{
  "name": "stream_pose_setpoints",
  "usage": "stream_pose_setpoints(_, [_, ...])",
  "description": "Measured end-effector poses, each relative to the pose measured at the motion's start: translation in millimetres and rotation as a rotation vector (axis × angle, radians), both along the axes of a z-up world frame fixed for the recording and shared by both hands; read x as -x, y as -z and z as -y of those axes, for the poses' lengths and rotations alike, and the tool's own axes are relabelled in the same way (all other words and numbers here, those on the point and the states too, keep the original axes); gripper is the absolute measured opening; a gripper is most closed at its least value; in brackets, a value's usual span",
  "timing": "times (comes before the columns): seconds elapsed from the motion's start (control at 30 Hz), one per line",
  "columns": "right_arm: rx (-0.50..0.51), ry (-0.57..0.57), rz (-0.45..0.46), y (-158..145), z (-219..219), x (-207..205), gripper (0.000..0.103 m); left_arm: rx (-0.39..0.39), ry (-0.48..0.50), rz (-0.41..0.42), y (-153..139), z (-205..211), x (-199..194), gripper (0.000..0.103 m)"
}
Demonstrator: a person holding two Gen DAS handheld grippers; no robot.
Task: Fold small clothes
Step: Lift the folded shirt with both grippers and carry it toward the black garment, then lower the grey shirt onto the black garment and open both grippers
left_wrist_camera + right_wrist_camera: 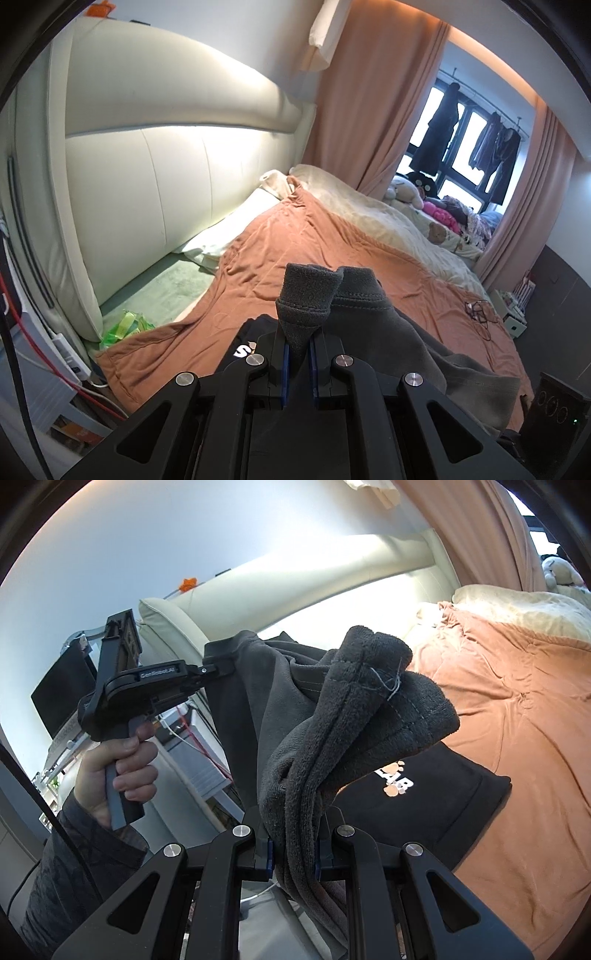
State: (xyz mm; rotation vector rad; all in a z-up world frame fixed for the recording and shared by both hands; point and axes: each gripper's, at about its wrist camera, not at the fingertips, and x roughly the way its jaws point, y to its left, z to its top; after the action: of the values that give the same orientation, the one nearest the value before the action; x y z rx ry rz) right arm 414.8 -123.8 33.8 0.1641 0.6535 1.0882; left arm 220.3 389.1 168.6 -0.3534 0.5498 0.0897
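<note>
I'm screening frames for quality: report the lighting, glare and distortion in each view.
Left wrist view: the window is blown out, the clothes hanging there silhouetted; fisheye bends the headboard. Right wrist view: the wall glares white, the grey fleece garment stays sharp, corners vignetted black.

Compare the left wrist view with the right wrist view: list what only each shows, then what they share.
Only the left wrist view shows the window with dark clothes hanging, the stuffed toys and the green wrapper by the headboard.

Only the right wrist view shows the person's hand holding the left gripper, a dark monitor, and the paw-print logo on the black garment.

Both show the grey fleece garment clamped in each gripper, the right gripper included, above the orange bedspread.
</note>
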Motion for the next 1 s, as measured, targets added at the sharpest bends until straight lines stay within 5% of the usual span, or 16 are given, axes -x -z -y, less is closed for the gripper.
stream_pose_setpoints(0.3, [0.023, 0.028, -0.032, 37.2, 48.7, -91.5, 0.011, -0.025, -0.001, -0.052, 42.0, -4.7, -80.0, 0.008])
stream_pose_setpoints(0.87, [0.082, 0.048, -0.243, 117.5, 130.6, -276.5, 0.014, -0.038, -0.022, -0.244, 146.5, -6.0, -209.5, 0.008])
stream_pose_setpoints(0.93, [0.107, 0.09, -0.278, 131.2, 139.1, -290.2, 0.022, -0.052, -0.02, -0.255, 158.5, -4.7, -217.6, 0.009])
stream_pose_setpoints(1.0, [0.155, 0.178, -0.325, 148.3, 148.6, -312.7, 0.071, -0.083, -0.039, -0.305, 172.4, -2.6, -226.0, 0.021])
